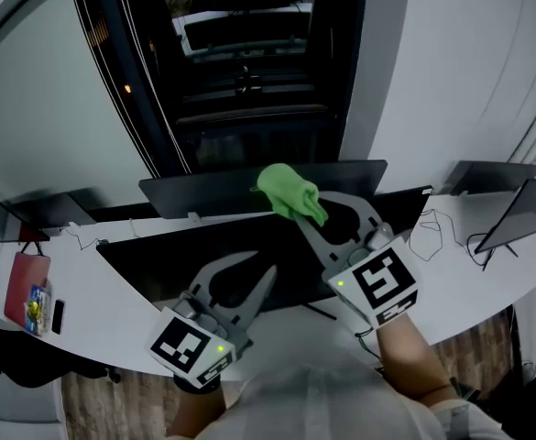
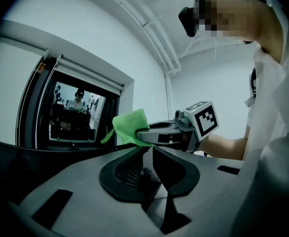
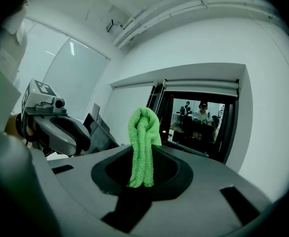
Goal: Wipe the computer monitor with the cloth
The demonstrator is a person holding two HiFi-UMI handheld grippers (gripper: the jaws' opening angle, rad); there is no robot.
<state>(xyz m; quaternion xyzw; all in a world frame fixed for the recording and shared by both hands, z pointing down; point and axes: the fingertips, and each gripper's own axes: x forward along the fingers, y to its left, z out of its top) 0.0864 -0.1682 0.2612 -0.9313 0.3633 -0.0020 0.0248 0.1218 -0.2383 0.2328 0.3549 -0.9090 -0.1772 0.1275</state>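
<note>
A green cloth point(image 1: 290, 193) is bunched between the jaws of my right gripper point(image 1: 310, 211), which is shut on it. The cloth is held at the top edge of the dark computer monitor point(image 1: 158, 259) on the white desk. In the right gripper view the cloth point(image 3: 143, 147) stands up in a folded roll from the jaws. My left gripper point(image 1: 268, 272) hangs lower and to the left, in front of the screen. Its tips meet with nothing between them. From the left gripper view the right gripper point(image 2: 151, 135) and the cloth point(image 2: 129, 127) lie just ahead.
A second dark monitor point(image 1: 249, 189) stands behind the first. More screens are at the right point(image 1: 524, 211) and left point(image 1: 52, 211). A red folder point(image 1: 25, 282) and a phone point(image 1: 58, 315) lie at the desk's left end, cables point(image 1: 432, 232) at its right. A dark glass doorway point(image 1: 240, 71) is beyond.
</note>
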